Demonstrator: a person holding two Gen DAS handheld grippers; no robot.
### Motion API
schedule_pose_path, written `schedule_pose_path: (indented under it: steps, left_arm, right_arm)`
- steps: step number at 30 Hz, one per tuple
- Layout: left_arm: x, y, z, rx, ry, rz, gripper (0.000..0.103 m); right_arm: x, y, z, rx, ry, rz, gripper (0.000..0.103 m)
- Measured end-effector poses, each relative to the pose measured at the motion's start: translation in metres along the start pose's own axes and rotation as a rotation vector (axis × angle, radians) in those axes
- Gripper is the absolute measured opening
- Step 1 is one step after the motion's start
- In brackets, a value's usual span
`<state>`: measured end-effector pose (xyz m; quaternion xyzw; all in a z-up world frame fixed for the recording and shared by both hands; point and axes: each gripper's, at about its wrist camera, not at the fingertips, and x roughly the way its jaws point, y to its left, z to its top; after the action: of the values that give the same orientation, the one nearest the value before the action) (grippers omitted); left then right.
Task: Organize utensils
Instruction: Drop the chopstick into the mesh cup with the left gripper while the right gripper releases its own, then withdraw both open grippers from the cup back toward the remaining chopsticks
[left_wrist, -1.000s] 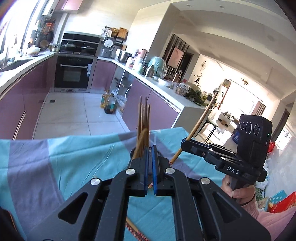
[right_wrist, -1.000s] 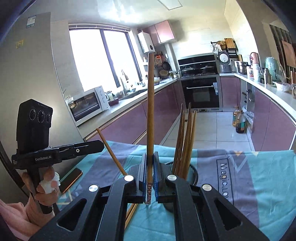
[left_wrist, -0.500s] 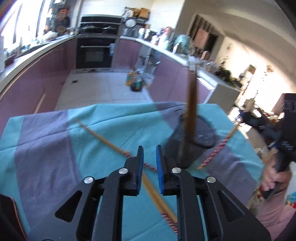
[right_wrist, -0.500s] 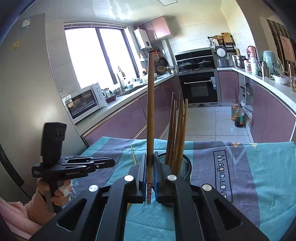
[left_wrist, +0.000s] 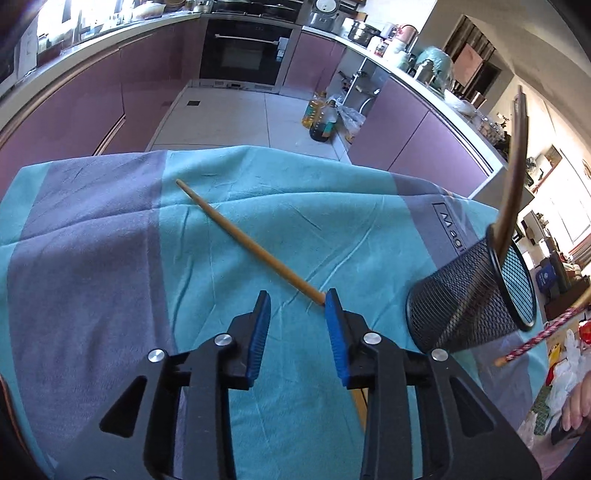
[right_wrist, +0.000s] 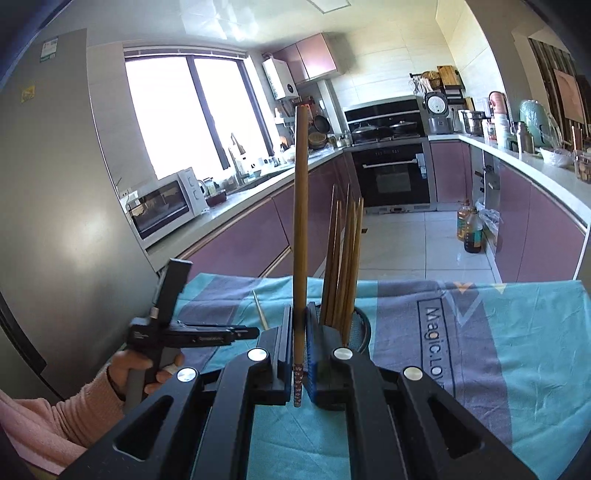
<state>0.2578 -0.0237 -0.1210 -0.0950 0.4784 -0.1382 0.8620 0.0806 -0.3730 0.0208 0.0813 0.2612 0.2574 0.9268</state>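
Left tongs (left_wrist: 297, 306) opening, blue pads apart with nothing pinched; a second ago shut and raised beside the cup, now tipped down over the cloth (left_wrist: 110, 258). Lying on the cloth, one chopstick (left_wrist: 243, 243), its near end passing under the right-hand pad (left_wrist: 334, 332); touching or not, cannot tell. Off to the right now, the mesh cup (left_wrist: 465, 314), earlier straight ahead behind the fingers. Seen from the right camera, left tongs (right_wrist: 255, 333) lower than before, close over the cloth. Right tongs (right_wrist: 298, 354) unchanged: clamped on an upright chopstick (right_wrist: 300, 221), patterned end poking below the pads. Just behind, a bundle of chopsticks (right_wrist: 343, 258) standing in the cup (right_wrist: 360, 330).
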Motion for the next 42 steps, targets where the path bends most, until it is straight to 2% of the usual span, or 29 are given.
schedule_pose_path:
  steps: [8,14,20,26,28,29,35,42]
  left_arm:
    - [0.024,0.004,0.024,-0.053,0.029,0.058,0.036]
    - [0.042,0.004,0.031,-0.072,0.058,0.101,0.037]
    - [0.05,-0.004,0.036,-0.046,0.061,0.148,0.034]
    - [0.048,-0.001,0.034,-0.06,0.047,0.179,0.018]
    - [0.045,0.005,0.032,-0.081,0.047,0.165,0.008]
    - [0.044,0.007,0.031,-0.089,0.049,0.155,0.008]
    - [0.033,0.009,0.021,-0.107,0.038,0.096,0.007]
    - [-0.028,-0.014,0.014,-0.058,-0.07,-0.038,0.007]
  right_arm:
    - [-0.008,0.003,0.025,-0.021,-0.078,0.001,0.006]
    - [0.004,-0.004,0.035,-0.016,-0.093,-0.023,0.006]
    - [0.038,-0.008,0.027,-0.016,-0.001,-0.051,0.006]
    - [0.052,-0.019,0.009,0.016,0.057,-0.056,0.008]
    - [0.051,-0.019,0.006,0.02,0.061,-0.053,0.009]
    - [0.05,-0.018,0.005,0.022,0.061,-0.051,0.009]
    - [0.048,-0.023,0.0,0.029,0.064,-0.037,0.01]
    - [0.036,-0.028,-0.005,0.055,0.048,-0.017,0.01]
